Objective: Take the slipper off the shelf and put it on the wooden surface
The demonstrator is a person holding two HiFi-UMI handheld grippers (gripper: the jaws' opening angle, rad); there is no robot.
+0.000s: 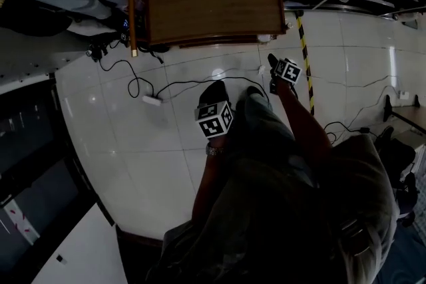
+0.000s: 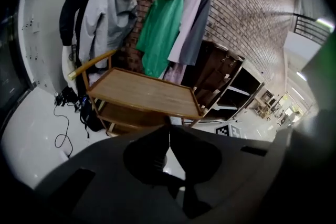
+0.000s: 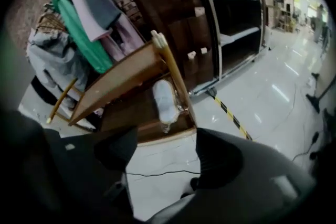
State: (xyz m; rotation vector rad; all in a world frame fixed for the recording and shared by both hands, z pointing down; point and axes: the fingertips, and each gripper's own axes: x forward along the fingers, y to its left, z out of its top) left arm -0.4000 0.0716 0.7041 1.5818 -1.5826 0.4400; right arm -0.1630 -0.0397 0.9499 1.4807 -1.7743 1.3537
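Observation:
A pale slipper (image 3: pixel 164 99) lies on the lower shelf of the wooden cart (image 3: pixel 121 78), near its right end post. My right gripper (image 3: pixel 165 139) hangs open in front of that shelf, a short way off, with only floor showing between its jaws. In the head view the right gripper (image 1: pixel 273 63) is just below the cart's (image 1: pixel 213 10) right corner. The left gripper (image 2: pixel 169 131) is shut with nothing in it and points at the cart's bare wooden top (image 2: pixel 142 92). In the head view the left gripper (image 1: pixel 214 93) hovers over the white floor, further back from the cart.
Behind the cart a clothes rail holds a green garment (image 2: pixel 163 23) and a grey jacket (image 2: pixel 107 8) against a brick wall. A dark shelving unit (image 3: pixel 231 18) stands to the right. Black cables and a power strip (image 1: pixel 152 100) lie on the floor, and yellow-black tape (image 1: pixel 306 56) runs past the cart.

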